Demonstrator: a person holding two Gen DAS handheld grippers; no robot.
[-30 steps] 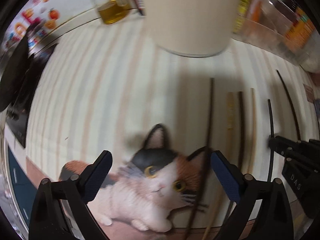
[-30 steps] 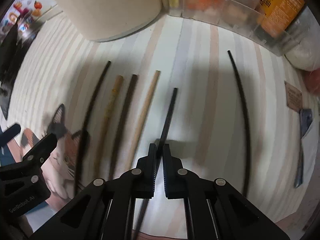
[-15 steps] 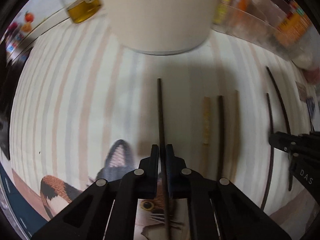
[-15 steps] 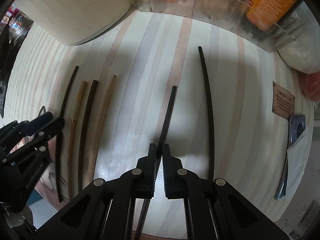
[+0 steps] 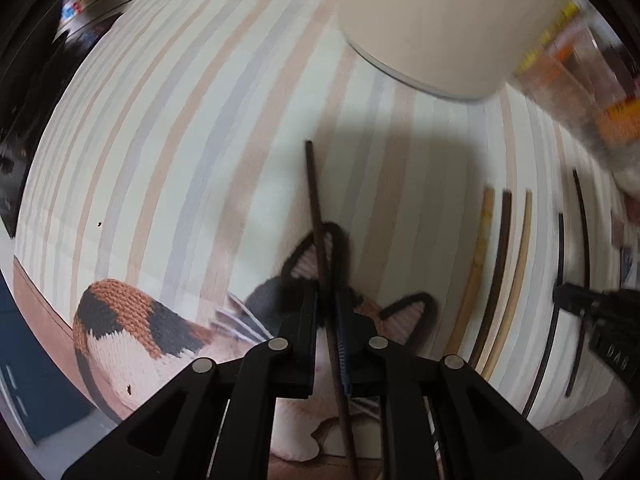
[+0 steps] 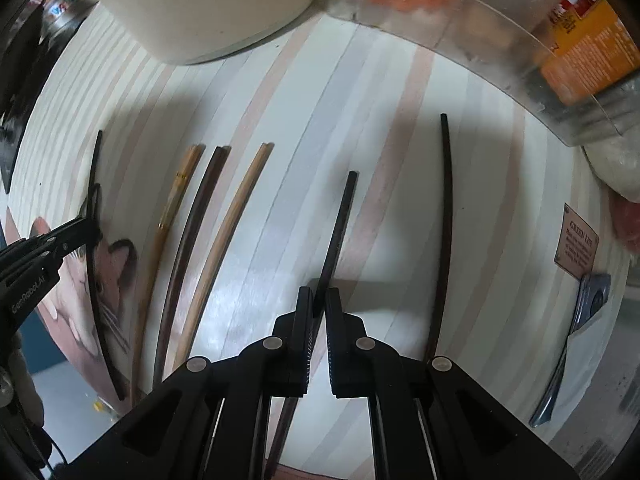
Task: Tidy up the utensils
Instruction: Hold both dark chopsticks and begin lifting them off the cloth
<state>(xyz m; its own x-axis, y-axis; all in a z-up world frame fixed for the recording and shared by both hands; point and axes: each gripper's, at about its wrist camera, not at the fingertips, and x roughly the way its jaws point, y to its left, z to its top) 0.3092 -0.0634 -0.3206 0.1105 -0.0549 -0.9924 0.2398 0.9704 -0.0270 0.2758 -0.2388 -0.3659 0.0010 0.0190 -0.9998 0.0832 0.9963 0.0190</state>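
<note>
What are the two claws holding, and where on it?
Each grips one dark chopstick near its lower end: left claw holds one, right claw another.

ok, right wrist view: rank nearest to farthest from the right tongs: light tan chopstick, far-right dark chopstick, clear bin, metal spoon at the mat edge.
From the right tongs, shut on a black chopstick:
1. Light tan chopstick, to the left, and far-right dark chopstick, to the right: too close to call.
2. Metal spoon, right edge of the striped mat.
3. Clear bin, top right, at the back.
</note>
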